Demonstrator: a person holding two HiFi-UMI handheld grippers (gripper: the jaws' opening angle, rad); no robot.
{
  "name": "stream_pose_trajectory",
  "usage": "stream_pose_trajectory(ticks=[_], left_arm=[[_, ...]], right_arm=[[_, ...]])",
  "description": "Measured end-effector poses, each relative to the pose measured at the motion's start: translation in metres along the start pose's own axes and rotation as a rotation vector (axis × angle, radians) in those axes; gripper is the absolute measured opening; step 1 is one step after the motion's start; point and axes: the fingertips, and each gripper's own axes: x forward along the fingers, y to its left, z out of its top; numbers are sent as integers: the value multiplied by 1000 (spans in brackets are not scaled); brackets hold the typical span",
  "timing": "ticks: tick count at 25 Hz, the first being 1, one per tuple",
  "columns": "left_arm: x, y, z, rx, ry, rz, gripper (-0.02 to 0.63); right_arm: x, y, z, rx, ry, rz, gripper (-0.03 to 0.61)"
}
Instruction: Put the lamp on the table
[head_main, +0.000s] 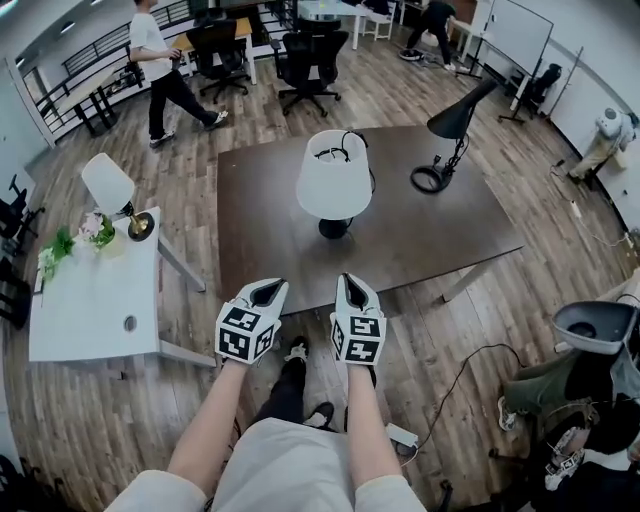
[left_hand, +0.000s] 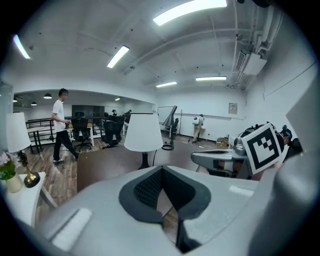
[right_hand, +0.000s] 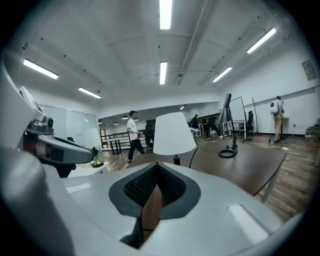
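A table lamp with a white shade (head_main: 334, 178) and a dark base stands upright near the middle of the dark brown table (head_main: 270, 240); the same lamp (left_hand: 144, 132) (right_hand: 173, 133) shows ahead in both gripper views. My left gripper (head_main: 265, 293) (left_hand: 162, 194) and right gripper (head_main: 351, 290) (right_hand: 151, 196) hover side by side at the table's near edge, well short of the lamp. Both are shut with nothing between their jaws. A second white-shade lamp with a brass base (head_main: 112, 190) stands on the white side table (head_main: 90, 310) at the left.
A black desk lamp (head_main: 452, 128) stands at the brown table's far right. Flowers (head_main: 85, 235) sit on the white table. A person (head_main: 160, 62) walks at the back left near office chairs (head_main: 308, 52). A cable and power strip (head_main: 402, 436) lie on the floor.
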Motion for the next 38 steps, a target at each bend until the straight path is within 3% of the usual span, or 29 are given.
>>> stream_pose_trajectory(ticks=[7,11,16,19,23,25,33,38], left_arm=[[0,-18,17,-94,-61,11,0],[-6,-37,2,-47,-24,-48,0],[0,-33,4,-63,-38,-42,0],[4,-35,13,-36,-45,-55,0],[15,-39,13,96,-4,-120,0],[19,-40,15,125,6,-136,0],[8,-33,21,-15,-46,-7,0],[2,-38,20,-33,-59,-5,0]], right_arm=[[-26,-11,-14,78,63,-24,26],[-48,-12,-24,119,58,-35,26],[-56,-22,-12,78,49,-27,26],[-57,-21,-8,61,48,-21,26],[-56,-20,-11,33,56,-15,26],[-56,-26,-11,20,60,-21,26],[-50,-13,-3,22,50,-3,26],[-50,-8,-8,25,58,9,25]])
